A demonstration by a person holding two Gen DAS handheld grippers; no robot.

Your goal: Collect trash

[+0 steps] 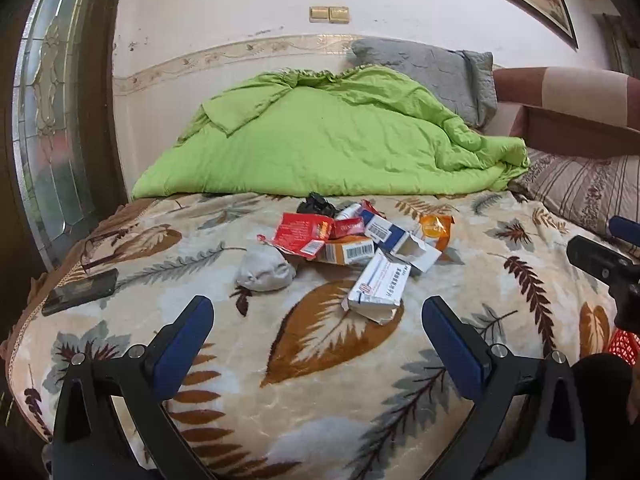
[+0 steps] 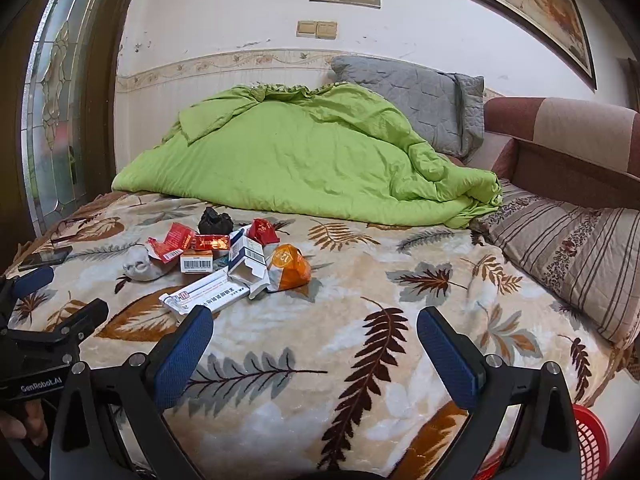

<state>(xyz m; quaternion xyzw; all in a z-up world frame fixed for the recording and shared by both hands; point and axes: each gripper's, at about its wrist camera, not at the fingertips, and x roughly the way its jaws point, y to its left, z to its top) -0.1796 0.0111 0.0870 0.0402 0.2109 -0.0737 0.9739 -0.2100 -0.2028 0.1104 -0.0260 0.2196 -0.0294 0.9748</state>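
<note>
The left gripper (image 1: 318, 312) is released, its blue pads wide apart, and hovers above the leaf-print blanket (image 1: 312, 380) on the bed with nothing between the pads. The right gripper (image 2: 315, 322) is likewise spread wide and carries nothing; it also hovers over the blanket, to the right of the left gripper.

The trash lies in one loose pile on the blanket, toward the far middle of the bed, just in front of the green quilt (image 1: 320, 140):
- A long white box (image 1: 378, 284) lies nearest, its torn end pointing toward the left gripper.
- An open blue-and-white box (image 1: 400, 240) lies just behind it, touching it.
- An orange box with a barcode (image 1: 348, 252) lies to the left of the blue-and-white box.
- A torn red box (image 1: 302, 232) rests partly on the orange box.
- An orange wrapper (image 1: 436, 230) lies at the right edge of the pile.
- A crumpled black item (image 1: 316, 204) lies at the far side.
- A grey wad (image 1: 264, 270) lies at the left edge, touching the red box.

A dark phone (image 1: 80, 292) lies flat near the left edge of the bed, well apart from the pile. A red basket (image 2: 590, 436) shows at the near right corner, beside the bed. A grey pillow (image 1: 432, 76) leans behind the quilt.
</note>
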